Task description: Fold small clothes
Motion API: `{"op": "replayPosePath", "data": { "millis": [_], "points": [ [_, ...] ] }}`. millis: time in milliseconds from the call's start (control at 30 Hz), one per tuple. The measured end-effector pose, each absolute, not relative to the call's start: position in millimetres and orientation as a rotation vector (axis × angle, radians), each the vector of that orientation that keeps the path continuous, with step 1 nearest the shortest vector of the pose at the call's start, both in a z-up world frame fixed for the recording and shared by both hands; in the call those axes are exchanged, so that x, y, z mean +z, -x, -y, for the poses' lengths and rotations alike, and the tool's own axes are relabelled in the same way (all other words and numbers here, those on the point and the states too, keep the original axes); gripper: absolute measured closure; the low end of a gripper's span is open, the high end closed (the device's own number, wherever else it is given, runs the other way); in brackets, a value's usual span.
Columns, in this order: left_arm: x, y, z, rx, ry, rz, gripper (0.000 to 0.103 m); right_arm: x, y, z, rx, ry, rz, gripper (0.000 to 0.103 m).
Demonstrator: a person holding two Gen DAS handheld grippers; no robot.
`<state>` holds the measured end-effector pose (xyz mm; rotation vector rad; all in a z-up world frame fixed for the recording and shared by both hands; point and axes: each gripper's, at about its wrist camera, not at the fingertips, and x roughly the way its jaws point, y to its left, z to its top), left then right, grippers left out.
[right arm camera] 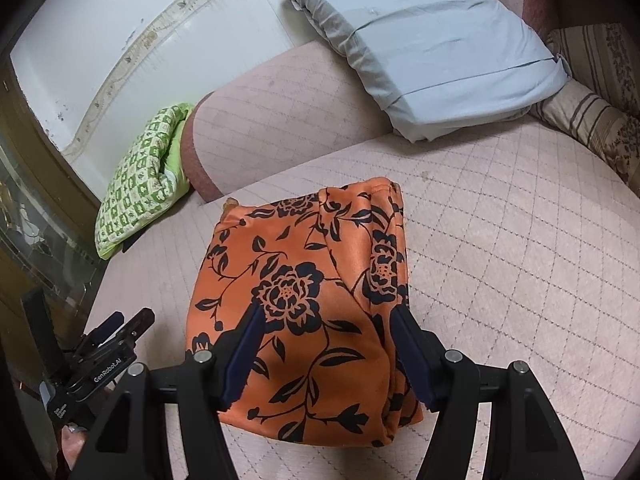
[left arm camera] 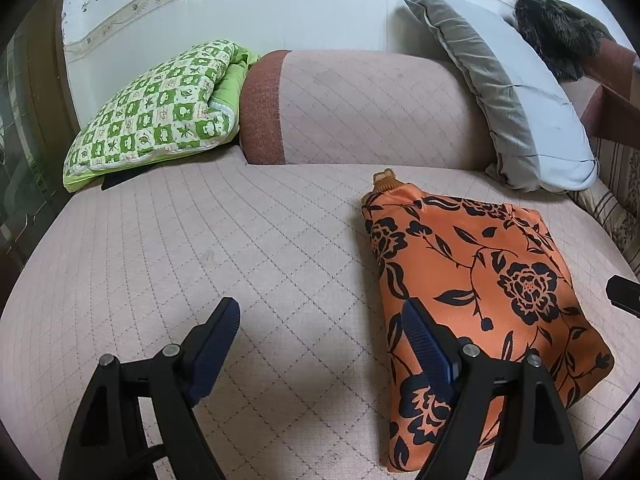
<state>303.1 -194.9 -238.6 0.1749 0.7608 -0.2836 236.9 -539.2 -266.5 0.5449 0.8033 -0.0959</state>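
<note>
An orange garment with black flowers (left arm camera: 472, 292) lies folded into a compact rectangle on the pink quilted sofa seat (left arm camera: 240, 256). It also shows in the right wrist view (right arm camera: 304, 300). My left gripper (left arm camera: 320, 320) is open and empty, just left of the garment, with its right finger over the garment's near left edge. My right gripper (right arm camera: 326, 324) is open and empty, hovering above the near half of the garment. The left gripper shows at the lower left of the right wrist view (right arm camera: 124, 326).
A green checkered quilt (left arm camera: 160, 108) lies at the back left. A pink bolster (left arm camera: 360, 108) runs along the back. A grey pillow (left arm camera: 516, 92) leans at the back right, with a dark furry item (left arm camera: 556, 28) above it. A striped cushion (right arm camera: 592, 120) sits at the right.
</note>
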Motion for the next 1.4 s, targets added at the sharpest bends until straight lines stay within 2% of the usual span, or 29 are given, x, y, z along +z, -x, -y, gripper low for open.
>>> {"op": "replayPosePath", "data": {
  "millis": [1400],
  "points": [
    [-252, -306, 205, -0.289, -0.233, -0.787, 0.020, -282, -229, 559, -0.118, -0.579, -0.829, 0.034]
  ]
}}
